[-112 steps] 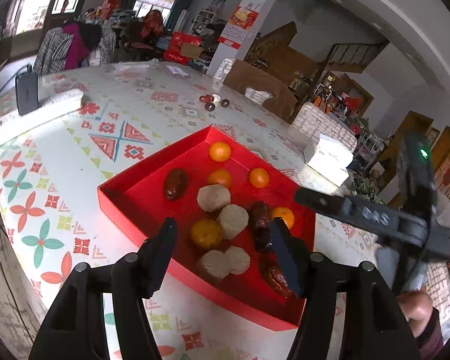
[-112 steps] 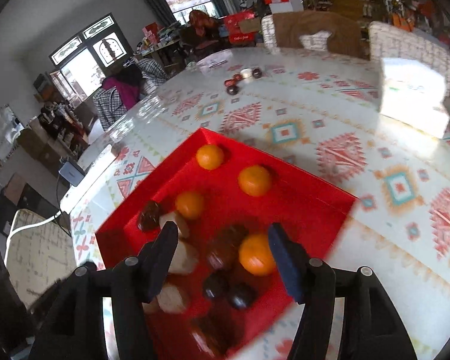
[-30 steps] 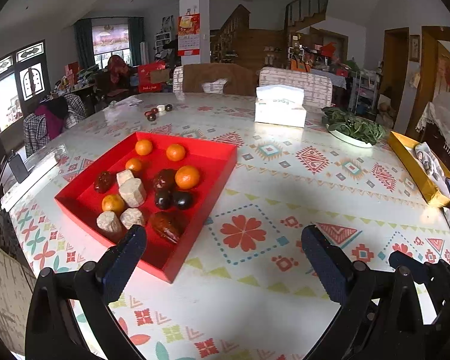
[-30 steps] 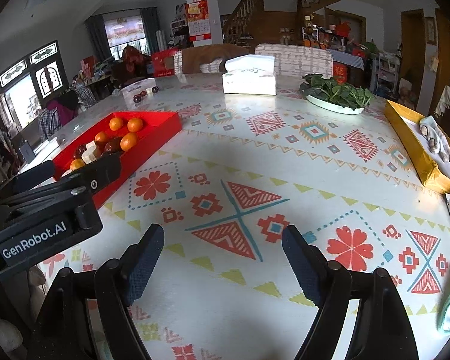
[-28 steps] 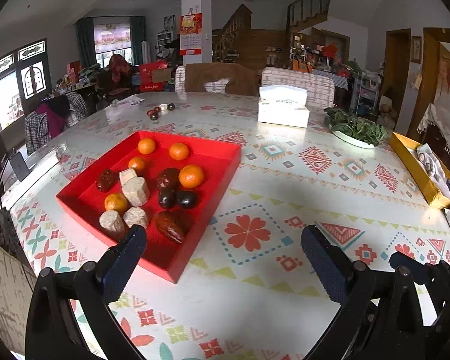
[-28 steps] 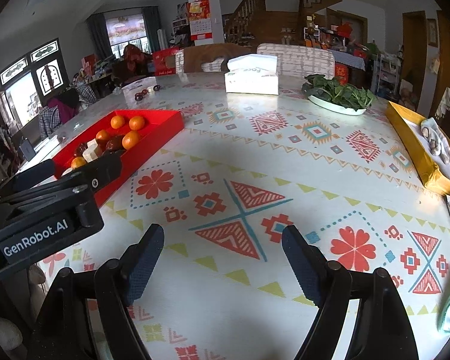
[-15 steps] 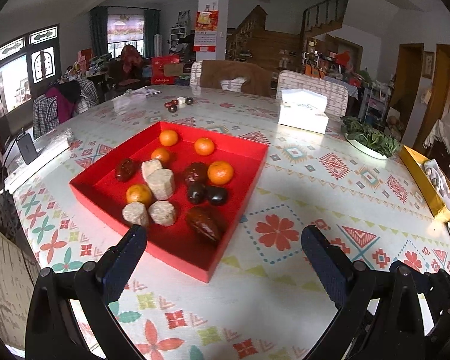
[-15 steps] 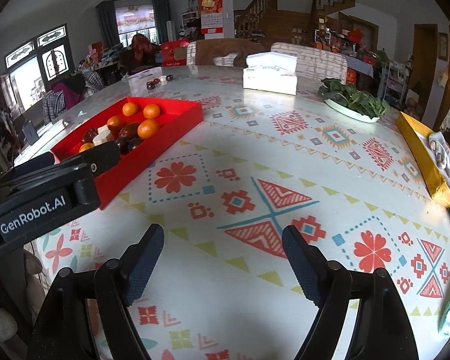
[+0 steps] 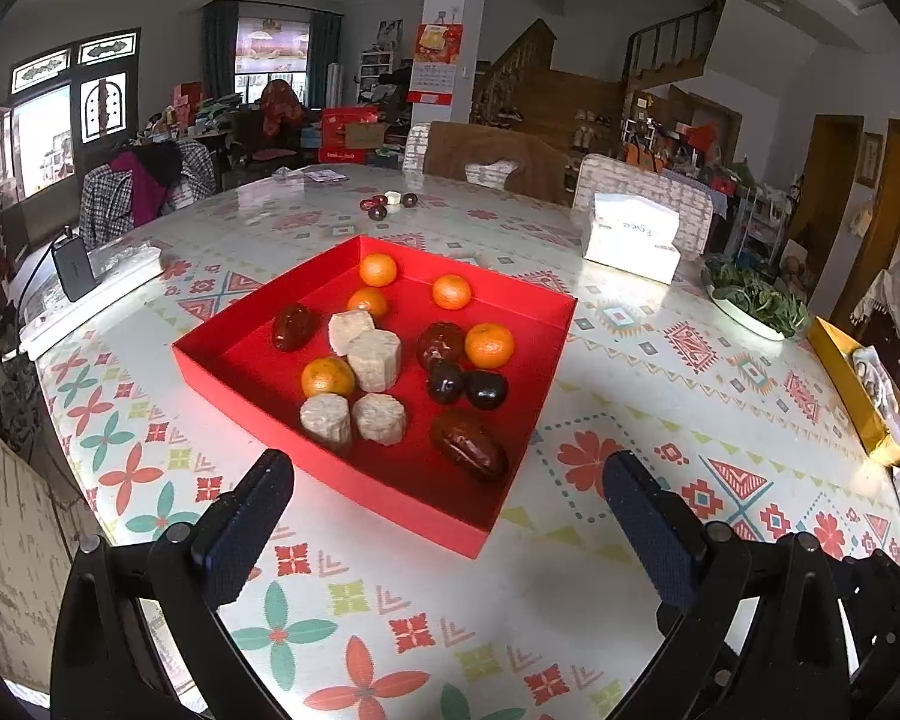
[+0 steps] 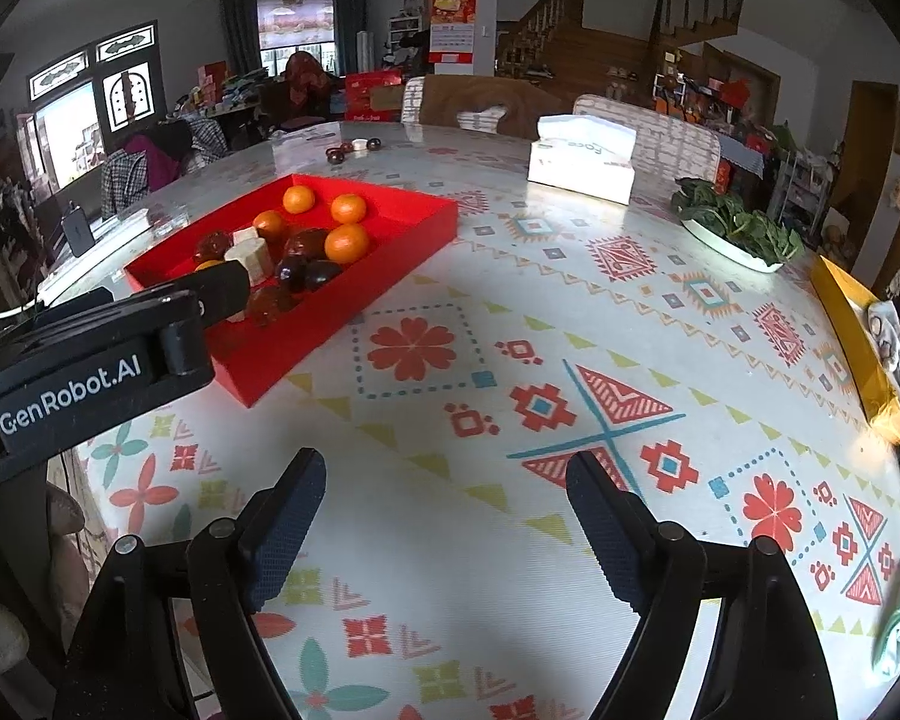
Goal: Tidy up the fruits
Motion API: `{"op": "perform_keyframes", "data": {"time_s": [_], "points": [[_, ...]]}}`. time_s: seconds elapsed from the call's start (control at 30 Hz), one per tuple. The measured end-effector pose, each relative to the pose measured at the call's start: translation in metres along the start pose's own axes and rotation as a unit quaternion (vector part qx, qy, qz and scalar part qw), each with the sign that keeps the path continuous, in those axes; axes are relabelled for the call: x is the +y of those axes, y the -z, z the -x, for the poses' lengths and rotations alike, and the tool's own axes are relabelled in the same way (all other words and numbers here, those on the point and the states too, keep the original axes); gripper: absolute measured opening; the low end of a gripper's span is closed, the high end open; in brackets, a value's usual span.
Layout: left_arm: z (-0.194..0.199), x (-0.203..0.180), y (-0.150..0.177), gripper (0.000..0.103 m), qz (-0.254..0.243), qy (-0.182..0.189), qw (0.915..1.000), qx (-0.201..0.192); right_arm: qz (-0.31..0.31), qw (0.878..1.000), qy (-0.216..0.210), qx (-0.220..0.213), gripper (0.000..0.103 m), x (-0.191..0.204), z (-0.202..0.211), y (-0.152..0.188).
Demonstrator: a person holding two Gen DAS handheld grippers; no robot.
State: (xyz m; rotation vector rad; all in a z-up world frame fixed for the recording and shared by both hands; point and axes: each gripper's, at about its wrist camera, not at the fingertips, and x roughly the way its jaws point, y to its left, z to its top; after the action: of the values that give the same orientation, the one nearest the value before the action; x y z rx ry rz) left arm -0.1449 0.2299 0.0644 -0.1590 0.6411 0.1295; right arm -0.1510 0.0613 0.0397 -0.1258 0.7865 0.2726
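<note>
**Fruit tray sitting loaded, both grippers empty**

A red tray (image 9: 513, 495) is seen on the patterned table (image 9: 630, 324), loaded with oranges (image 9: 489, 345), dark dates (image 9: 468, 443) and pale round cakes (image 9: 373, 359). A tissue box (image 9: 632, 236) and a plate of greens (image 9: 756, 303) are set further right. The left gripper (image 9: 447, 525) is spread wide just short of the tray, nothing held. The right gripper (image 10: 444, 525) is also spread wide over bare table.

Fruits (image 9: 489, 345) in tray (image 9: 510, 498) on table (image 9: 390, 612), tissue box (image 9: 630, 240) behind right, plate of greens (image 9: 756, 306) farther right
</note>
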Motion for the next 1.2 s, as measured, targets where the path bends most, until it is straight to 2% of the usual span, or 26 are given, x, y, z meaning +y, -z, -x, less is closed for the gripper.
{"op": "perform_keyframes", "data": {"time_s": [0.23, 0.67, 0.73, 0.8, 0.97, 1.07, 1.1, 1.13, 1.2], "points": [[0.002, 0.005, 0.0, 0.103, 0.005, 0.0, 1.0, -0.001, 0.009, 1.0, 0.001, -0.001, 0.087, 0.009, 0.001, 0.001], [0.004, 0.006, 0.001, 0.103, -0.004, -0.004, 1.0, -0.002, -0.003, 1.0, -0.004, 0.0, 0.088, 0.002, 0.002, 0.004], [0.003, 0.011, -0.005, 0.103, -0.015, 0.003, 0.9999, -0.001, -0.003, 1.0, -0.001, 0.0, 0.088, -0.001, 0.001, 0.004], [0.0, 0.026, -0.016, 0.103, -0.004, 0.008, 1.0, 0.003, -0.003, 1.0, 0.005, -0.003, 0.088, -0.008, 0.003, 0.003], [-0.024, 0.095, -0.053, 0.103, 0.065, -0.02, 0.9976, 0.016, -0.022, 0.999, 0.024, -0.012, 0.089, -0.039, 0.006, -0.008], [-0.055, 0.112, -0.081, 0.103, 0.044, -0.055, 0.9969, 0.035, -0.041, 0.999, 0.019, -0.011, 0.089, -0.053, 0.003, -0.014], [-0.068, 0.113, -0.089, 0.103, 0.029, -0.078, 0.9955, 0.045, -0.046, 0.999, 0.017, -0.012, 0.089, -0.056, 0.002, -0.016], [-0.088, 0.112, -0.096, 0.103, 0.006, -0.107, 0.9921, 0.065, -0.049, 0.999, 0.015, -0.012, 0.089, -0.059, 0.001, -0.017], [-0.113, 0.106, -0.101, 0.103, -0.033, -0.143, 0.9854, 0.086, -0.049, 0.999, 0.014, -0.016, 0.089, -0.06, 0.002, -0.019]]}}
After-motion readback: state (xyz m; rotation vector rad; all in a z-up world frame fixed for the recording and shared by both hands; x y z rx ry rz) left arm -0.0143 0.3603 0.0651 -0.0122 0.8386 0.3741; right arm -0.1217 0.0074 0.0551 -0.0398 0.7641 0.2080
